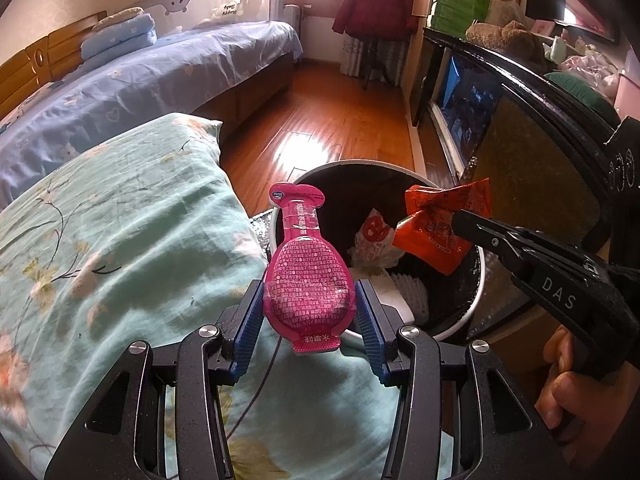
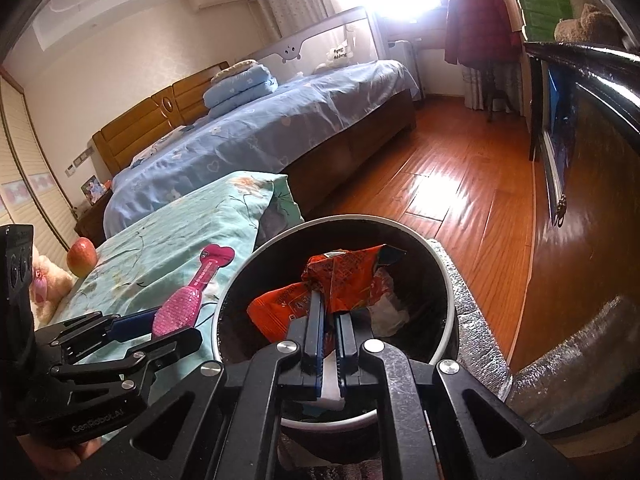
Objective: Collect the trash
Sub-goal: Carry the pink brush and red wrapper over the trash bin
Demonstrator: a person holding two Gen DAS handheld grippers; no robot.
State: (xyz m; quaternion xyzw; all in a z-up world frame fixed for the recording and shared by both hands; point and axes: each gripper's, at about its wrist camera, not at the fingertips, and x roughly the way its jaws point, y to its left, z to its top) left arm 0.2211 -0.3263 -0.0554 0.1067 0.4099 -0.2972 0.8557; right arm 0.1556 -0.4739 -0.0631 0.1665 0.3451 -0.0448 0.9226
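Beside the floral pillow (image 1: 120, 240) stands one round black trash bin (image 2: 448, 292), its pale rim touching the pillow's edge on one side and a dark cabinet front (image 1: 532, 168) close on the other; open wooden floor (image 2: 460, 184) stretches beyond it to the bed (image 2: 260, 132). Left tongs (image 1: 310, 312) are spread moderately and clamp one pink pear-shaped sachet (image 1: 308, 276) at its wide belly between the blue pads (image 1: 248, 324), holding it upright over the pillow just short of the bin rim. Right tongs (image 2: 329, 316) are pinched nearly closed on one crumpled orange snack wrapper (image 2: 340, 280), held above the bin mouth. Inside the bin lie a white-and-red wrapper (image 1: 372, 236) and a white ridged piece (image 1: 408, 288). One apple (image 2: 81, 256) rests on the pillow's far corner, next to a plush toy (image 2: 48, 280)
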